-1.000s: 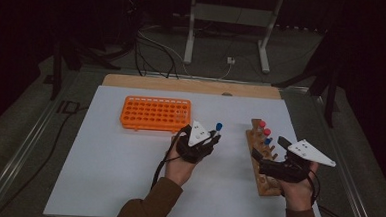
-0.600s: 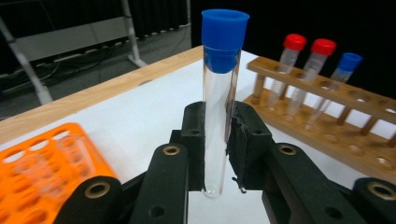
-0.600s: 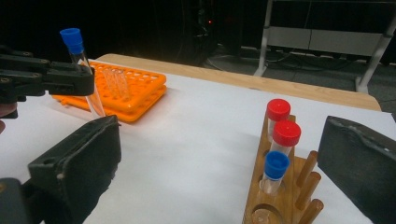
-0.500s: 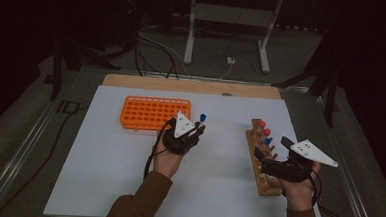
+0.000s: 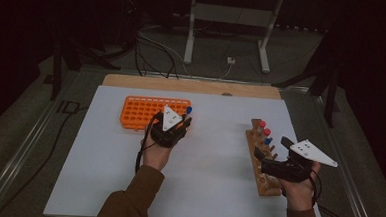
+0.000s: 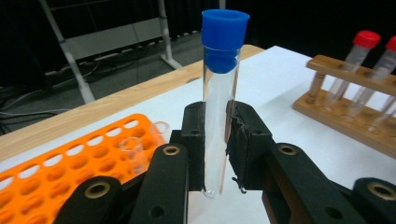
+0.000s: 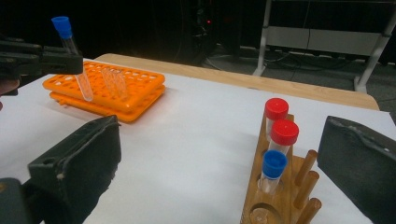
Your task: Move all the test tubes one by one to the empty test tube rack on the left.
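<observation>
The left gripper (image 6: 216, 140) pinches a clear tube with a blue cap (image 6: 219, 93) upright between its black pads, holding it above the white table (image 5: 213, 154) just at the right end of the orange rack (image 5: 141, 111), which lies toward the far left of the table and already has a few clear tubes standing in it. The right gripper (image 7: 219, 163) has its jaws spread wide with nothing between them, and rests at the near end of the wooden rack (image 5: 261, 162) by the table's right edge, where two red-capped tubes (image 7: 280, 123) and one blue-capped tube (image 7: 272, 170) stand.
</observation>
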A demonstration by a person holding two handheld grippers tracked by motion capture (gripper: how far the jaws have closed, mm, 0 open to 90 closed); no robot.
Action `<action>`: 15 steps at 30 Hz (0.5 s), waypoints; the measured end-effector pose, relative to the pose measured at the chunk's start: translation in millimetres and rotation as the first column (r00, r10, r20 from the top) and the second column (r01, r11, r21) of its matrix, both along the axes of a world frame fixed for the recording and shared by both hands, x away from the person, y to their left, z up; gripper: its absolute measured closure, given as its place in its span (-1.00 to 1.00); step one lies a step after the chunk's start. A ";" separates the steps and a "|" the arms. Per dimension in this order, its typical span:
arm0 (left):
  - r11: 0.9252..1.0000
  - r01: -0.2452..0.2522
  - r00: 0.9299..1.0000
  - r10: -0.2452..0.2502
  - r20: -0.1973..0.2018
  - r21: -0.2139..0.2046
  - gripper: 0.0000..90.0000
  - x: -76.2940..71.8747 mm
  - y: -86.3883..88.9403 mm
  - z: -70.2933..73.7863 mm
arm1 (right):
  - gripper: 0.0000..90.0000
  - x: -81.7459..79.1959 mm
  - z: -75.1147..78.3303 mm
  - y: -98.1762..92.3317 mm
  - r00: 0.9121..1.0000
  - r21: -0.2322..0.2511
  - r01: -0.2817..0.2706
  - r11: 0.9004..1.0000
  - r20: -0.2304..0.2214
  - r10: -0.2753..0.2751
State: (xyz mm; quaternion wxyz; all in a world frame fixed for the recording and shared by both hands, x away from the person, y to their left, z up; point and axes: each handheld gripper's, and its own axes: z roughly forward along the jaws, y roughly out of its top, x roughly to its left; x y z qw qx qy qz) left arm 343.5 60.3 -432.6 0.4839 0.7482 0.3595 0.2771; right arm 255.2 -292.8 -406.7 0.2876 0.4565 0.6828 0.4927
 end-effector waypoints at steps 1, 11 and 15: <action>1.000 -0.007 1.000 0.007 0.002 0.000 0.72 1.2 2.2 0.1 | -1.00 0.0 0.0 0.0 1.000 0.000 0.000 1.000 0.001 0.000; 0.997 -0.073 0.997 0.073 0.009 0.009 0.72 16.3 24.0 -1.4 | -1.00 0.5 -1.0 1.2 1.000 -0.004 0.001 1.000 -0.003 -0.001; 0.996 -0.094 0.996 0.094 0.008 0.008 0.72 23.2 28.5 -4.5 | -1.00 0.6 -1.3 1.4 1.000 -0.003 -0.001 1.000 -0.004 0.001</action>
